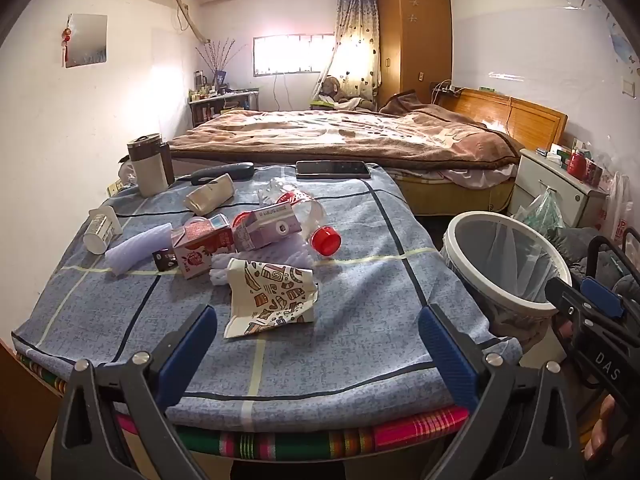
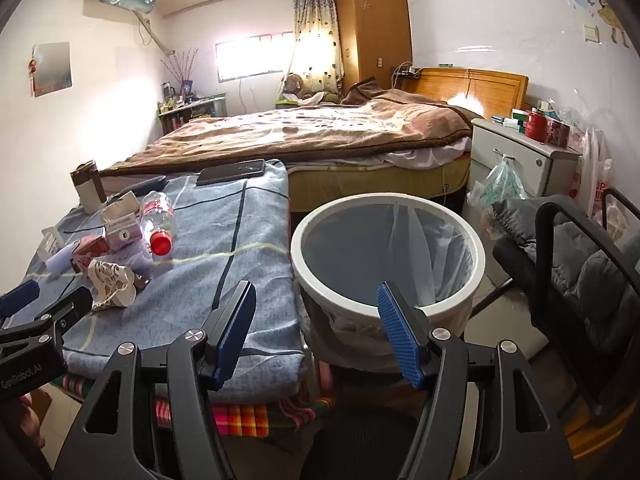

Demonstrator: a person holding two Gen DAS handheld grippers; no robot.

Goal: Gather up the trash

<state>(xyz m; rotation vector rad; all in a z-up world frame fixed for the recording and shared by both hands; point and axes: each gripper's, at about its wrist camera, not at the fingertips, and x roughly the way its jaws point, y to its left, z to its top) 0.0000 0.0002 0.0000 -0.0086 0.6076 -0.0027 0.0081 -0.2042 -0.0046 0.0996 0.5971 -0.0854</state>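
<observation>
Trash lies on the blue checked table (image 1: 352, 352): a crumpled patterned paper (image 1: 270, 298), a clear bottle with a red cap (image 1: 308, 220), a purple carton (image 1: 266, 228), a pink carton (image 1: 200, 246), a lilac foam roll (image 1: 138, 248) and a crushed paper cup (image 1: 210, 198). My left gripper (image 1: 318, 322) is open and empty above the table's near edge, just short of the paper. My right gripper (image 2: 318, 298) is open and empty over the near rim of the white bin (image 2: 388, 252), which has a clear liner and stands right of the table. The paper (image 2: 112, 284) and bottle (image 2: 158, 220) show at left there.
A phone (image 1: 332, 169), a thermos mug (image 1: 150, 168), a dark case (image 1: 224, 172) and a small white bottle (image 1: 100, 230) sit on the table too. A bed (image 1: 340, 136) lies behind, a white nightstand (image 2: 524, 160) at the right, and a black chair (image 2: 580, 264) beside the bin.
</observation>
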